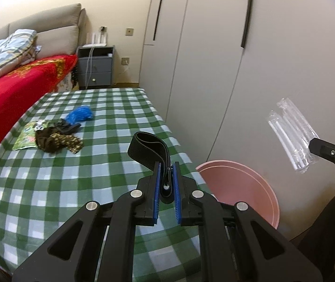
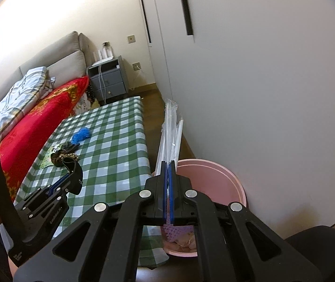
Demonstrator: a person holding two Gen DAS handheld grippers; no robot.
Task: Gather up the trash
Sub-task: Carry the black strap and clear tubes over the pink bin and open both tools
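My left gripper [image 1: 166,166] is shut on a black elastic band [image 1: 148,146] and holds it above the green checked table [image 1: 73,188] near its right edge; it also shows in the right wrist view [image 2: 70,172]. My right gripper [image 2: 168,164] is shut on a clear plastic wrapper with white sticks [image 2: 171,129], held over the pink bin [image 2: 214,176]. The wrapper also shows in the left wrist view [image 1: 292,134], above the bin [image 1: 238,188]. On the table lie a blue crumpled bag [image 1: 80,114], dark patterned scraps [image 1: 57,138] and a green packet [image 1: 25,138].
A white wardrobe [image 1: 214,70] stands right behind the bin. A bed with a red blanket [image 1: 14,87] runs along the table's left side. A grey nightstand [image 1: 95,67] stands at the far wall. The bin holds some pinkish trash [image 2: 181,237].
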